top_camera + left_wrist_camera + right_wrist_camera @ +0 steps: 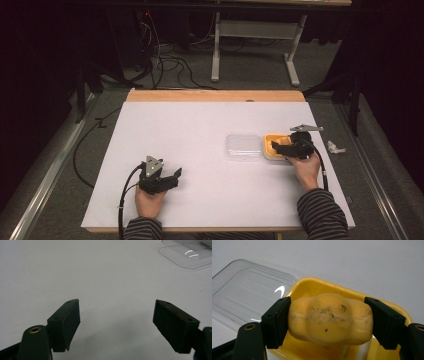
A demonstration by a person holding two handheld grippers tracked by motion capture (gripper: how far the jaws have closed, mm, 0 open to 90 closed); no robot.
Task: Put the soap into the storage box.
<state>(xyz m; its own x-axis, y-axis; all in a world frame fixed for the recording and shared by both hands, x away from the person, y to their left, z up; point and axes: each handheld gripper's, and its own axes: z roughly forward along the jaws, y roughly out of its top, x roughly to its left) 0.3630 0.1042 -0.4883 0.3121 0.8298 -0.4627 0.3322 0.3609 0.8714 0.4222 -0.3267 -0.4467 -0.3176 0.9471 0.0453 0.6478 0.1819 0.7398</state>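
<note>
The right tool grips a yellow bun between its jaws, just above the yellow box. A clear lid lies beside the box. The left tool rests on the tabletop, jaws wide apart and empty.

A dim room: grey carpet floor, a white table frame behind, black cables trailing.

Dim, dark surroundings; bright table; glare on clear lid.
</note>
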